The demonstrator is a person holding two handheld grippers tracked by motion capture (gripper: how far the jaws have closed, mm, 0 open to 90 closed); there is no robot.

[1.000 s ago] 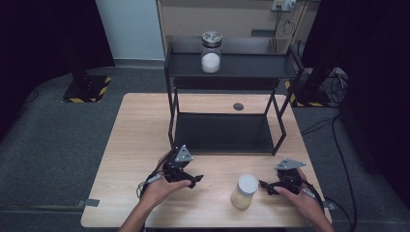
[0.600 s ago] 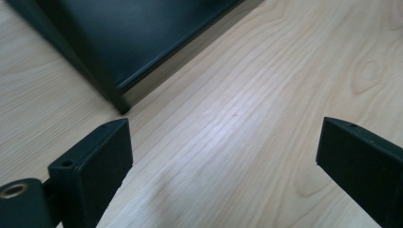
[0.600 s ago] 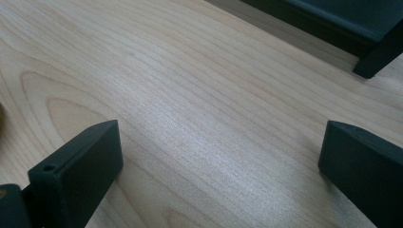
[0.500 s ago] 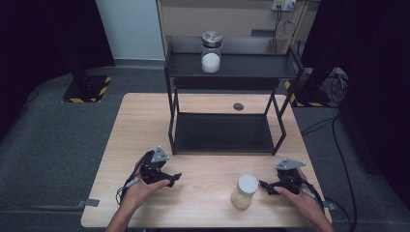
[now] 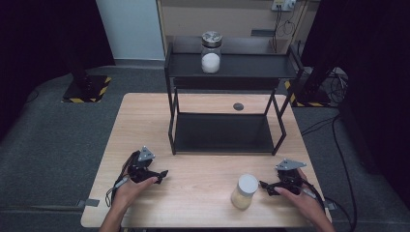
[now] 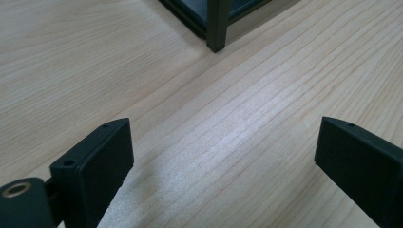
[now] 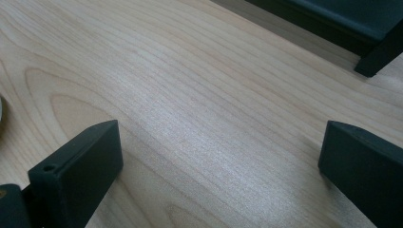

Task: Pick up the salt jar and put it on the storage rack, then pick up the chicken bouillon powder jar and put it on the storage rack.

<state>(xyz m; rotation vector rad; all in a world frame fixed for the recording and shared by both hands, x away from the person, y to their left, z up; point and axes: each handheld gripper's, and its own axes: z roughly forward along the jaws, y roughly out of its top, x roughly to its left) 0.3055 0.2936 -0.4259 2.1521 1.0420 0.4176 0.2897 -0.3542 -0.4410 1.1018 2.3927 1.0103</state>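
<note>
Jar w/ white lid point(image 5: 244, 191) stands upright on the wooden table point(image 5: 203, 193), lower right of the high view, holding a pale yellowish fill. The right gripper point(image 5: 265, 185) rests just beside it at lower right, tips aimed at the jar, not touching; its jaws stand wide apart w/ nothing between them but bare wood in the right gripper view. The left gripper point(image 5: 163, 174) lies at lower left, well apart from the jar, jaws also wide and empty. A black two-tier rack point(image 5: 227, 72) fills the frame's centre; a second jar w/ white contents point(image 5: 211, 52) sits on its top shelf.

Likely risks: the jar looks tall for its base, so a low or off-centre push from one jaw could tip or skid it toward the near table edge. A smooth wall may slip if pinched too lightly. Lifting toward the rack, the jar could knock the shelf rim.
</note>
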